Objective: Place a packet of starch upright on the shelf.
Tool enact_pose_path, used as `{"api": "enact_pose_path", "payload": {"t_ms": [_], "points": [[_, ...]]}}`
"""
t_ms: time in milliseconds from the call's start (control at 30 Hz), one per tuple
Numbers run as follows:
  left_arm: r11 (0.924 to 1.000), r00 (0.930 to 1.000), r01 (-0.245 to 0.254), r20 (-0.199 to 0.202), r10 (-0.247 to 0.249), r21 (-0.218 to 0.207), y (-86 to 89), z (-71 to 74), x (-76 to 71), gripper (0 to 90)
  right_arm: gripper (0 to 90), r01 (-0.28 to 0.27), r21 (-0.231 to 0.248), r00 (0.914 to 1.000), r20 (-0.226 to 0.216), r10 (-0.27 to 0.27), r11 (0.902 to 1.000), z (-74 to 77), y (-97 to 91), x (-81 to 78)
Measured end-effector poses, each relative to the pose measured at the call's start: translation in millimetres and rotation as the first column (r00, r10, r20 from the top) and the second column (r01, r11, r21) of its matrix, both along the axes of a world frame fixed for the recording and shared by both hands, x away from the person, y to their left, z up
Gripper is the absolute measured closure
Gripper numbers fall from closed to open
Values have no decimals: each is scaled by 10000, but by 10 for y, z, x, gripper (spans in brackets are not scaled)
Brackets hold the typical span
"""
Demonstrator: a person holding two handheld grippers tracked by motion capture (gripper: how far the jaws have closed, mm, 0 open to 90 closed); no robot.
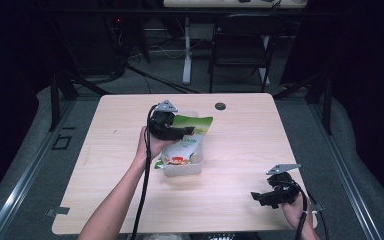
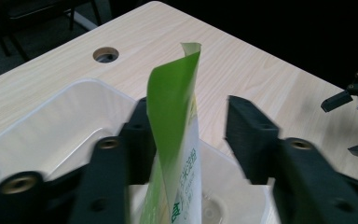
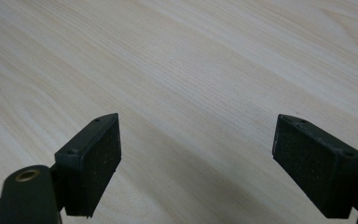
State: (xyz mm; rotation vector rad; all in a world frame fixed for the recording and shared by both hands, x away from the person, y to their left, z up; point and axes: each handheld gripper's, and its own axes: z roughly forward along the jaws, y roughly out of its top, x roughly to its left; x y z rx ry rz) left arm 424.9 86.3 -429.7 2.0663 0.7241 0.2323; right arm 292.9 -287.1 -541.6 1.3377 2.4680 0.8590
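**What things are made of**

The table (image 1: 230,150) looks like pale wood with fine lines in it, smooth and not shiny. The tub (image 2: 70,116) is clear plastic, a bit milky and smooth. The green pouch (image 2: 175,107) is thin, shiny plastic film that bends. The left gripper (image 2: 191,140) and the right gripper (image 3: 196,158) are black matt plastic with rough, grainy pads (image 3: 100,163).

On the pale wooden surface (image 1: 110,165), the left gripper (image 1: 177,131) sits over a green pouch (image 1: 186,142) that stands in a clear tub (image 1: 182,169). The right gripper (image 1: 266,197) rests well apart, near the surface's front right corner.
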Motion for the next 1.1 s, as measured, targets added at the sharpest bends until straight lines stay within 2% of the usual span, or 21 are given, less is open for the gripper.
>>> {"api": "enact_pose_path", "payload": {"t_ms": [67,133,200,333,433,633,800,867,1100], "points": [[10000,10000,-46,21,46,32,6,-2,2,727,149,-11,9,10000,47,11,10000,4,0,-1],[9998,9997,-90,225,86,182,17,7,5,811,149,-69,-51,9999,-87,69,10000,0,-4,6],[9998,9996,-98,257,94,164,21,8,4,859,150,1,-20,10000,-38,-1,10000,-5,-2,6],[9999,9996,89,255,-92,148,25,10,2,898,149,-2,24,10000,4,2,10000,-1,3,3],[9992,9993,277,243,-283,271,32,32,-12,900,150,-60,11,9999,-82,60,10000,-4,1,6],[9992,9991,340,246,-336,-186,127,50,-32,900,150,-18,15,10000,-16,18,10000,-4,-4,6],[9985,9982,412,453,-396,-361,171,70,-60,900,150,62,-36,10000,16,-62,10000,-6,-3,9],[9974,9977,464,512,-436,-559,181,78,-69,900,150,14,0,10000,-7,-14,10000,-4,-10,11],[9958,9958,249,900,-169,-885,193,112,-104,900,150,-21,9,10000,-79,21,10000,-8,-11,13]]}}
